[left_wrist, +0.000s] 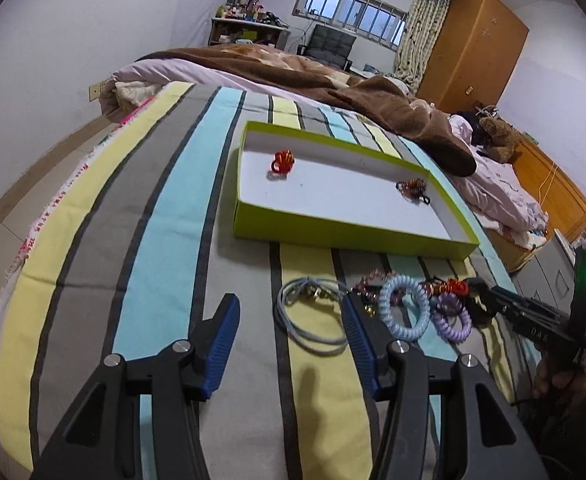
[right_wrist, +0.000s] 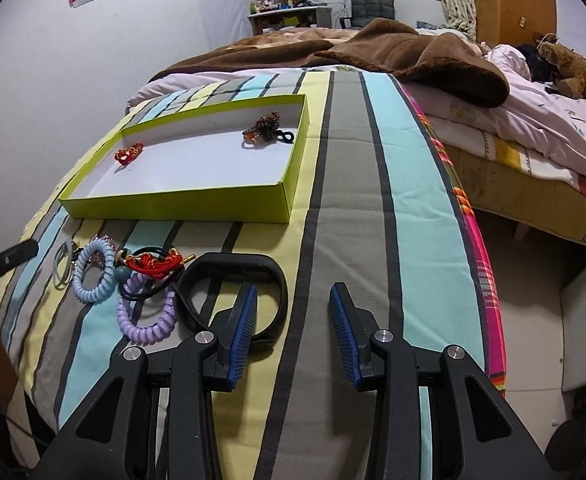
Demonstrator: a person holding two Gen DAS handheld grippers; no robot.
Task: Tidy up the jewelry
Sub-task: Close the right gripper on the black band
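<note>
Hovering over the striped bedspread (left_wrist: 165, 240), the left gripper (left_wrist: 291, 328) is spread wide and empty; a grey cord loop (left_wrist: 313, 316) lies between its fingertips, a pale blue coil tie (left_wrist: 407, 308) just beside. Beyond sits the green tray (left_wrist: 349, 236) holding a red trinket (left_wrist: 283, 161).

From the right wrist, the right gripper (right_wrist: 293, 312) is likewise released, a black band (right_wrist: 233, 276) touching its left finger, a purple coil tie (right_wrist: 149, 316) nearby.

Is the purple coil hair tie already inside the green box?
No, the purple coil hair tie lies on the striped bedspread outside the green box, which holds only two small pieces.
</note>
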